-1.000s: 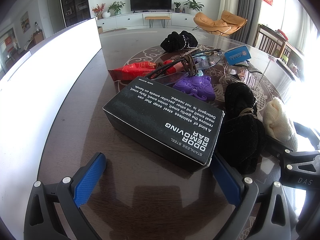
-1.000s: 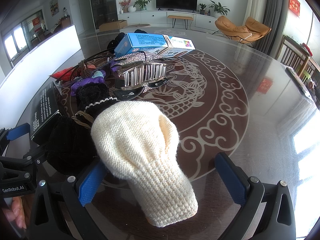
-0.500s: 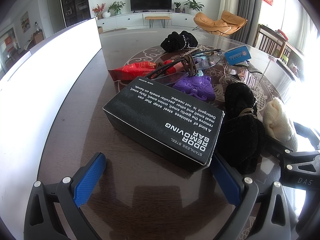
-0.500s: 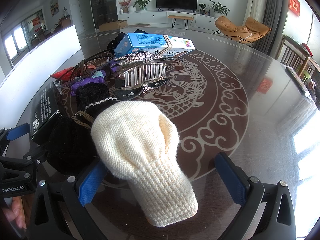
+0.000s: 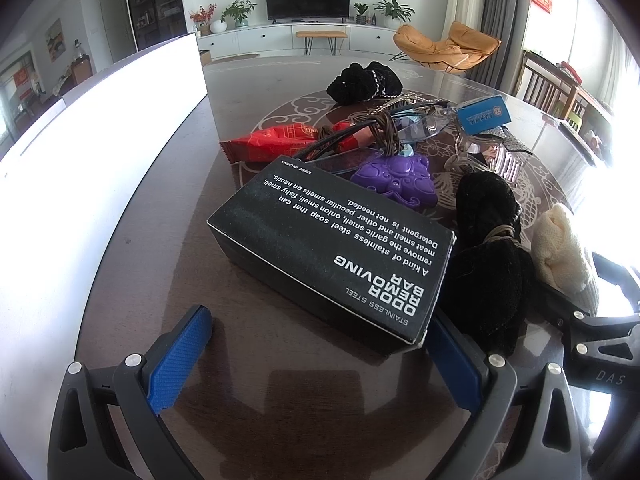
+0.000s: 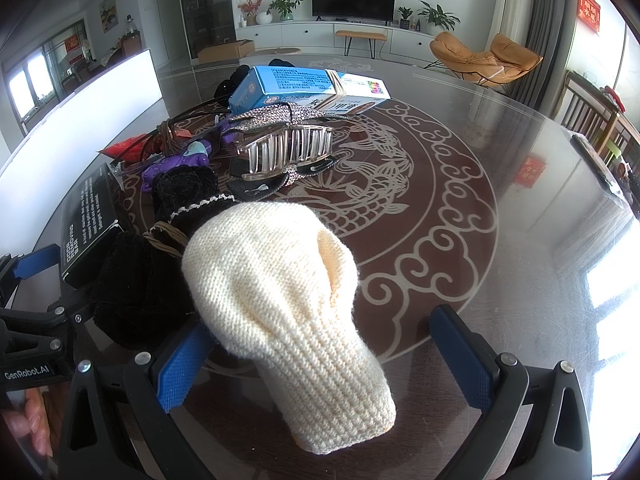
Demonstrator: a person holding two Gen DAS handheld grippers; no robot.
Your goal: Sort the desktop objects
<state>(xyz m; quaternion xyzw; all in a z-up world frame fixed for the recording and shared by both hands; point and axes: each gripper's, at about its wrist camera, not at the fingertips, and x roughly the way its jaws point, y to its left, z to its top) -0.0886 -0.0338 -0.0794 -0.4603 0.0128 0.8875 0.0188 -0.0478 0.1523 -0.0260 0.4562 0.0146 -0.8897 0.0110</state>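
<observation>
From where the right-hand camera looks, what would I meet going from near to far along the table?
Cream knitted sock between the open right gripper → clear hair claw clip → blue box.

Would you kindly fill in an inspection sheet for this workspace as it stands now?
Surface: dark glossy table with pale dragon motif.
Job's things: black odor-removing-bar box; cream knitted sock; black fuzzy sock; purple toy; red wrapper; clear hair claw; blue carton.
Clutter: the things lie heaped, touching.
Grippers: left gripper open before the box; right gripper open astride the cream sock.
Cables: nothing seen.
Surroundings: television, orange chair.
</observation>
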